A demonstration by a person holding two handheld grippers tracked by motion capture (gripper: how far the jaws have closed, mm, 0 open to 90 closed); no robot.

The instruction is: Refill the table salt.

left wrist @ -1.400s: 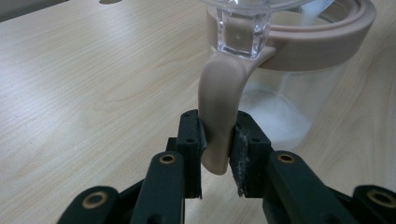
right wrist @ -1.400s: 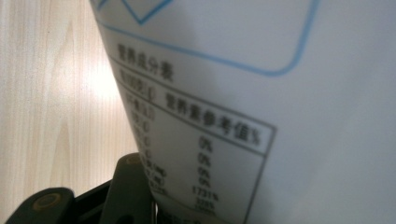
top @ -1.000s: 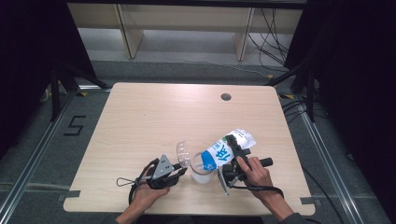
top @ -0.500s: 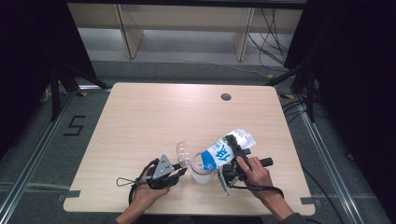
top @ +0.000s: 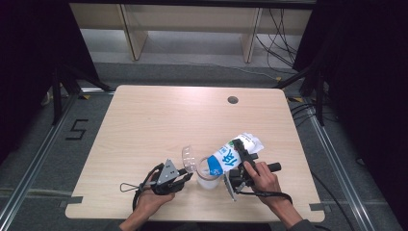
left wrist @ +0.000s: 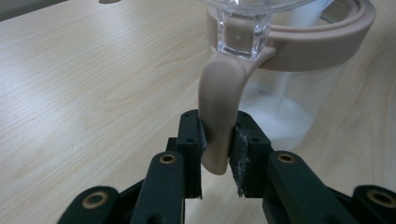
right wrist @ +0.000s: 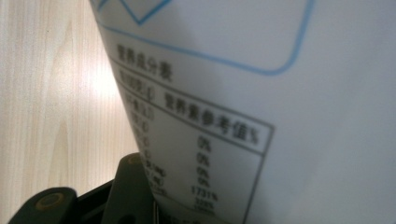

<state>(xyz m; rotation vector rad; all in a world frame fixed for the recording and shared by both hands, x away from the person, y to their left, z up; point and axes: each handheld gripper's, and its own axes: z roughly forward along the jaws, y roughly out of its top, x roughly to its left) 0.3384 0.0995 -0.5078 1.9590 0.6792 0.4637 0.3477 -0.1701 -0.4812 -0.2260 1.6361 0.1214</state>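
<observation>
Left hand-held gripper clenched on jar handle; right hand-held gripper grasps tilted bag over jar.

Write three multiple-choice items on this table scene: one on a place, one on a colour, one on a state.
1. Where does the jar stand?
A. near the front edge, between the hands
B. by the round hole
C. on the floor

2. What colour is the jar's rim and handle?
A. green
B. beige-pink
C. black

3. How is the bag held?
A. flat on the table
B. upright, sealed
C. tilted, mouth over the jar

Answers: 1 A, the high view shows it there. 2 B, seen in the left gripper view. 3 C, the right hand-held gripper tips it.
</observation>
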